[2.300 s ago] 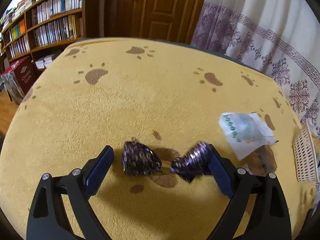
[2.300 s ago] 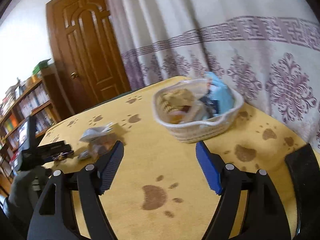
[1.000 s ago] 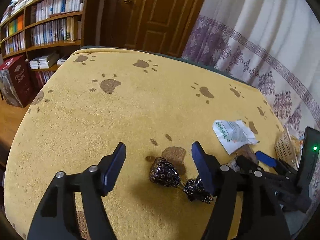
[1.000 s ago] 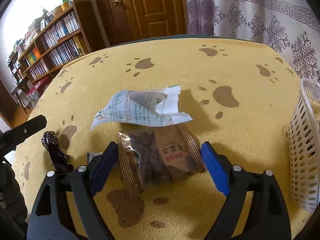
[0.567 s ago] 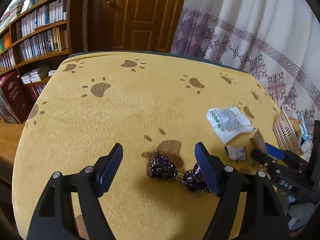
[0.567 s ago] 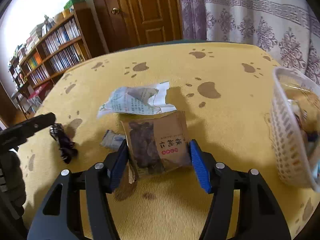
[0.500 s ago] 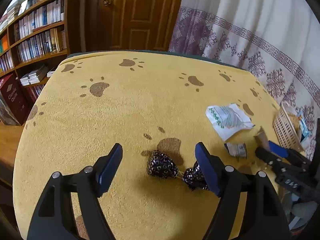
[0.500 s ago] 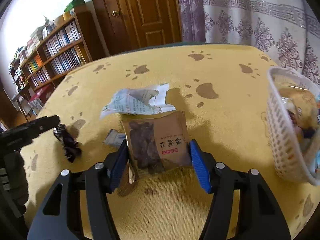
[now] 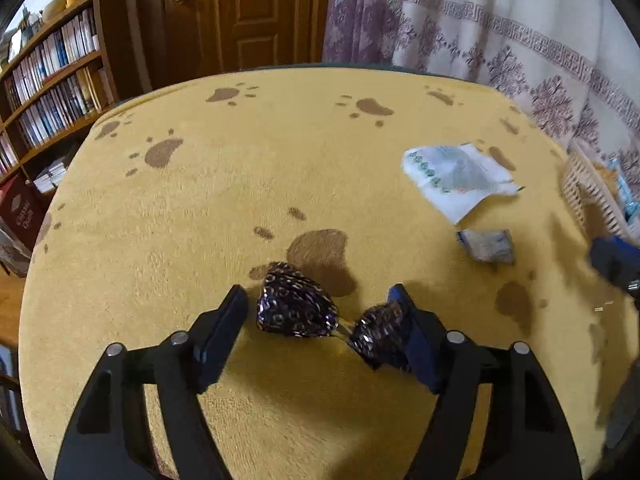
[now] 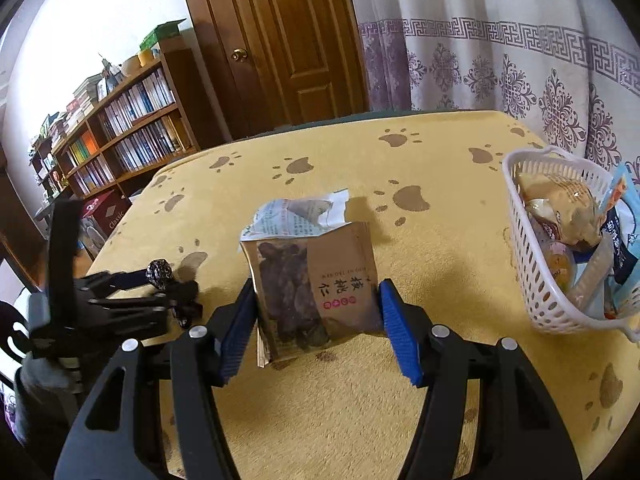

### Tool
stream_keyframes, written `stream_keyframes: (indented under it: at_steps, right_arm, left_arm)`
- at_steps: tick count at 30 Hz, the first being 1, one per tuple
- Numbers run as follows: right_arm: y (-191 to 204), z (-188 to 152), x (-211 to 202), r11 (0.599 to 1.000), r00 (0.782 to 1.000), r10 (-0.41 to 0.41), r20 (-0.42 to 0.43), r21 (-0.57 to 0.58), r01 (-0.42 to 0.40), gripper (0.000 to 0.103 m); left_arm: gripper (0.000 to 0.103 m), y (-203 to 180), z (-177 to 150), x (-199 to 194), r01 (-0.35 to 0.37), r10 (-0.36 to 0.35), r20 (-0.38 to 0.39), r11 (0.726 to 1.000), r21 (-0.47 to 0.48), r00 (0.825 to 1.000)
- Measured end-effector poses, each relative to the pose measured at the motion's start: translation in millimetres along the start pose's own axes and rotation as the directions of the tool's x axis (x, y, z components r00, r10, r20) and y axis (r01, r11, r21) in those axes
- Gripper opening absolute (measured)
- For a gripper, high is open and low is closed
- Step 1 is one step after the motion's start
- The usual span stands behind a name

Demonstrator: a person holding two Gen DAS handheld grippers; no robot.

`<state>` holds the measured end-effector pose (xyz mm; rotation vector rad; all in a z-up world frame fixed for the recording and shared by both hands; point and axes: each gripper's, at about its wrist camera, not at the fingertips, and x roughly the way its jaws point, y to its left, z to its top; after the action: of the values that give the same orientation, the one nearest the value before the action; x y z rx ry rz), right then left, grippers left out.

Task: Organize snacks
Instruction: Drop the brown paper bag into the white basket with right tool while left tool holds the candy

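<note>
A dark purple twist-wrapped candy (image 9: pixel 294 312) lies on the yellow paw-print cloth (image 9: pixel 240 200). My left gripper (image 9: pixel 316 300) straddles it, jaws closing; the right pad touches the candy's twisted end and a thin gap shows at the left pad. The right wrist view also shows that candy (image 10: pixel 159 271) and the left gripper (image 10: pixel 120 292), at the left. My right gripper (image 10: pixel 316 288) is shut on a brown walnut packet (image 10: pixel 320 280) and holds it upright above the cloth. A white basket (image 10: pixel 532 280) holding several snacks stands at the right.
A white packet with green print (image 9: pixel 456 176) and a small grey-blue packet (image 9: pixel 486 246) lie on the cloth between the candy and the basket (image 9: pixel 576 196). A patterned curtain (image 10: pixel 520 60) hangs close behind the table. A bookshelf (image 10: pixel 128 128) and a door (image 10: pixel 288 40) stand beyond it.
The right gripper closed on the brown packet and lifted it off the cloth, nearer the basket. The left gripper came lower around the candy, and its fingers stand narrower than half a second ago.
</note>
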<state>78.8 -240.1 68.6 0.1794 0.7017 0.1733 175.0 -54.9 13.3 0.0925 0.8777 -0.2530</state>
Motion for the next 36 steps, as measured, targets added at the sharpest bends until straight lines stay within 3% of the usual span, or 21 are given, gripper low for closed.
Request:
stream_keyframes:
  at_steps: [1, 6, 7, 15, 21, 36]
  right_arm:
    - [1, 0, -2, 1.0, 1.0, 0.001, 0.004, 0.0, -0.001, 0.062]
    - [2, 4, -18, 1.0, 0.999, 0.002, 0.041, 0.006, -0.002, 0.062]
    - [0, 6, -21, 1.0, 0.999, 0.0, 0.05, 0.009, -0.001, 0.062]
    - [-15, 15, -51, 0.998, 0.991, -0.04, 0.125, 0.055, 0.034, 0.063]
    - [-43, 23, -72, 0.986, 0.973, -0.141, 0.182, 0.11, 0.123, 0.063]
    - [-127, 33, -77, 0.921, 0.927, -0.334, 0.174, 0.268, 0.281, 0.067]
  left_arm:
    - [0.06, -1, 0, -1, -0.005, 0.005, 0.001, 1.0, 0.011, 1.0]
    - [0.049, -4, -1, -5, -0.012, 0.012, 0.014, 0.999, 0.044, 1.0]
    - [0.032, -4, -1, -7, -0.005, 0.005, 0.021, 0.999, 0.042, 1.0]
    - [0.032, 3, 6, -22, 0.051, -0.051, 0.06, 0.999, -0.001, 0.997]
    - [0.032, -7, 6, -35, 0.068, -0.069, 0.092, 0.997, 0.021, 0.993]
    - [0.032, -28, 9, -51, 0.084, -0.091, 0.128, 0.995, 0.059, 0.987]
